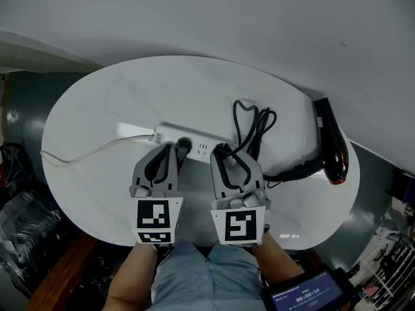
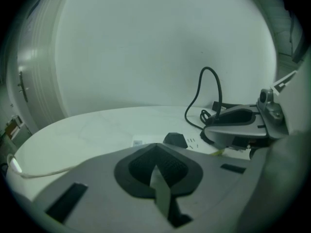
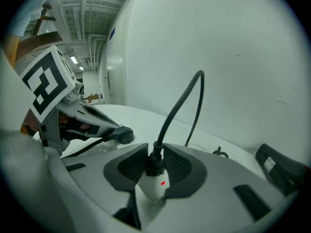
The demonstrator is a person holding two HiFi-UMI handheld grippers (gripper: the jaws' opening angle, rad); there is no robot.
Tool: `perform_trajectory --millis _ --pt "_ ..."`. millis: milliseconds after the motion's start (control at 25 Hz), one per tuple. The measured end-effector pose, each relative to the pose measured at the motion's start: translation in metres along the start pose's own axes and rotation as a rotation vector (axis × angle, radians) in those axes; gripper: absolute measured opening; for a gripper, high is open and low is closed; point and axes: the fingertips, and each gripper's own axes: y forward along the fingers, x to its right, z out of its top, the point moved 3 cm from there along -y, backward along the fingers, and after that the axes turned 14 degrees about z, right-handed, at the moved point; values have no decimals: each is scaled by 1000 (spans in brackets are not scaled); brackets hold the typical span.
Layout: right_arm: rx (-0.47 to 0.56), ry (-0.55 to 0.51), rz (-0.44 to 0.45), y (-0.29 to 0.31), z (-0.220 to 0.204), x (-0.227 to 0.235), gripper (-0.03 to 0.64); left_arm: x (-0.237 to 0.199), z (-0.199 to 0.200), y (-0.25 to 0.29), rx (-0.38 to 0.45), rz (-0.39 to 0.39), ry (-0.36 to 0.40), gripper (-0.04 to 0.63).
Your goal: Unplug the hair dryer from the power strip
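A white power strip [image 1: 165, 133] lies across the middle of the round white table [image 1: 97, 109]. My right gripper [image 1: 224, 151] is at the strip's right end, shut on the hair dryer's black plug [image 3: 155, 159]. That plug stands in the strip's end with the red light [image 3: 156, 188]. Its black cord [image 1: 253, 127] loops behind and runs to the black hair dryer [image 1: 332, 149] at the table's right edge. My left gripper [image 1: 172, 149] is shut, its tips [image 2: 155, 147] down on the strip beside a second black plug [image 1: 183, 146].
The strip's white cable [image 1: 91, 151] trails off the table's left edge. A screen with a timer [image 1: 310, 295] sits low at the right, near the person's lap. A white wall [image 1: 259, 18] rises behind the table, and dark clutter lies on the floor at both sides.
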Motion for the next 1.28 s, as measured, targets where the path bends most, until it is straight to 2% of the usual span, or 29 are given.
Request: perform_trajectory --millis 120,360,720,880,1160,1280 --pt "-19 -5 15 2 2 1 94 1 0 1 -3 -2 8 -11" --pt "-99 15 -10 10 -3 0 91 1 1 0 -8 -7 20 -11" --pt "-148 -27 56 5 0 -1 94 1 3 0 -11 -16 25 -11" --pt "-100 -1 70 5 -2 0 81 2 2 0 -9 -11 22 -11" --pt "-33 -58 82 -5 12 -4 61 -4 6 -1 -19 -15 -11 -14" --pt "-22 -57 89 -11 17 -7 60 -7 8 0 -11 13 -6 -14"
